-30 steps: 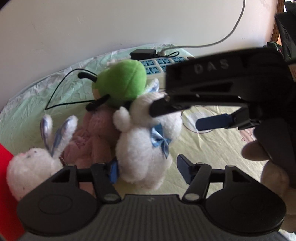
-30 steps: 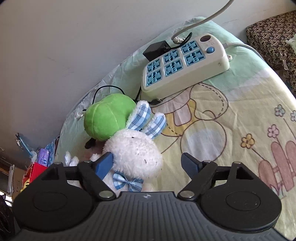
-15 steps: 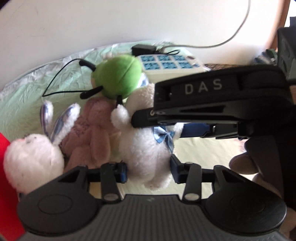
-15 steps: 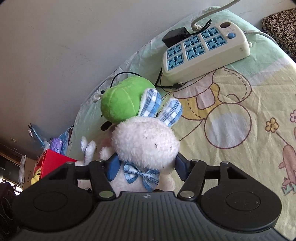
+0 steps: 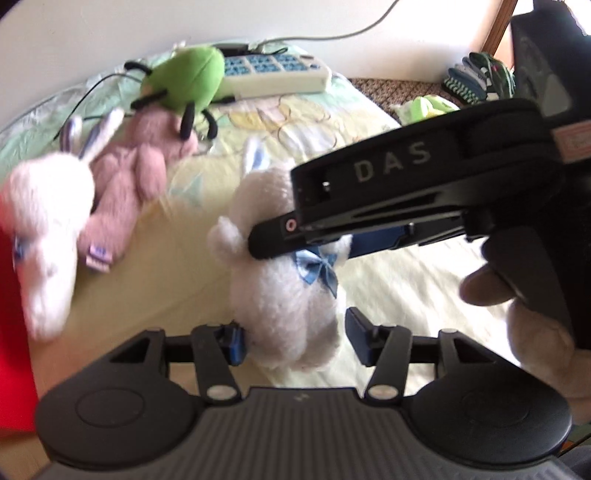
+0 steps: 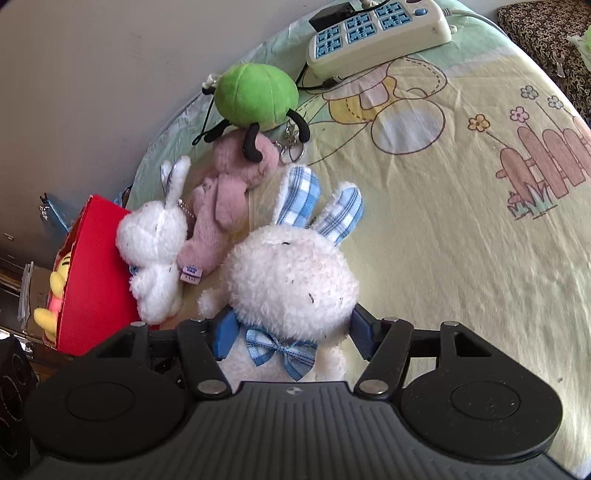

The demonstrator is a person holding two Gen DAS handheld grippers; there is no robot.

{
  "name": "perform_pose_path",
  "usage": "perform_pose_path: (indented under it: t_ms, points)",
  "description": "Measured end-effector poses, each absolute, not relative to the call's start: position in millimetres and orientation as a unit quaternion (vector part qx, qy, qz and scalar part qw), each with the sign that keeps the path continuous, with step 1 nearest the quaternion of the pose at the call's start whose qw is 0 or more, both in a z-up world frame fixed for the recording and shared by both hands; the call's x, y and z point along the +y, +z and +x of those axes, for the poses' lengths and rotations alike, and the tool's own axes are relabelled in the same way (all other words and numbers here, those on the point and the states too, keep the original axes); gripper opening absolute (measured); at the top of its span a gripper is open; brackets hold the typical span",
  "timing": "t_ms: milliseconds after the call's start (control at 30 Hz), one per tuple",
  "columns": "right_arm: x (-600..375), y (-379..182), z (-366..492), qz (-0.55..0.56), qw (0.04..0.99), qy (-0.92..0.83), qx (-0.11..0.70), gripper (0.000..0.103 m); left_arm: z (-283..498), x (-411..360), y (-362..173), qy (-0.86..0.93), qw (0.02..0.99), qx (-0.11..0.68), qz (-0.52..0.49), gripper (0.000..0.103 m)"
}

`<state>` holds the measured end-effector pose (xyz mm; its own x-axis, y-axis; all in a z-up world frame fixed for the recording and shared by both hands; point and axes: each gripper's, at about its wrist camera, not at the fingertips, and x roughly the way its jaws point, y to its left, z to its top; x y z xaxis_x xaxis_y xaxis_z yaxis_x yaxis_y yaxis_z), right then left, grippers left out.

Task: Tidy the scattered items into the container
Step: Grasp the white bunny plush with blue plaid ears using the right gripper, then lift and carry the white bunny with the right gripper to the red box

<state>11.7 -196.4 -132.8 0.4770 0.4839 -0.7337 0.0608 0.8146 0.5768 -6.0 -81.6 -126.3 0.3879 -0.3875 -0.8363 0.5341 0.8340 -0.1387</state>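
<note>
- four plush toys outside the red container (image 6: 96, 280): one bow-tie rabbit (image 6: 291, 280), one small white rabbit (image 6: 155, 251), one pink plush (image 6: 225, 206), one green plush (image 6: 255, 96).
- one power strip (image 6: 376, 40) lies beyond the bow-tie rabbit on the bed sheet (image 6: 461, 221).
- right tongs (image 6: 291, 332) are clamped on the bow-tie rabbit at its neck, pads on both sides.
- left tongs (image 5: 295, 338) are opening; the rabbit's lower body sits between them, the right pad apart from it.
- the container stands left of the bow-tie rabbit, just beyond the small white rabbit.

Two white plush rabbits (image 6: 291, 280), one pink plush (image 6: 229, 192), one green plush (image 6: 256, 96), one power strip (image 6: 376, 33), one red container (image 6: 96, 280)
</note>
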Motion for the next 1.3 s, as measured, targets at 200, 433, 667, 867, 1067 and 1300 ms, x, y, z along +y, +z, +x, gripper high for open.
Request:
perform_pose_path:
  t_ms: [200,433,667,867,1067,1300]
  points:
    - [-190,-126,10,0.255,0.826,0.124,0.487,0.064,1,-81,-123,-0.263,0.839,0.471,0.074,0.048]
    - [-183,-103,7,0.237,0.840,0.142,0.467,0.064,-6,-70,-104,-0.255,0.858,0.441,0.064,0.045]
    - [-160,-78,-2,0.214,0.851,0.169,0.448,0.064,-20,-46,-84,-0.236,0.877,0.417,0.045,0.045]
    - [-134,-59,-3,0.204,0.855,0.200,0.433,0.064,-33,-16,-64,-0.210,0.895,0.393,0.031,0.045]
    - [-103,-41,-9,0.201,0.862,0.211,0.416,0.064,-43,18,-46,-0.200,0.905,0.375,0.024,0.045]
    - [-74,-34,-21,0.201,0.866,0.202,0.410,0.064,-50,47,-40,-0.208,0.906,0.368,0.021,0.045]
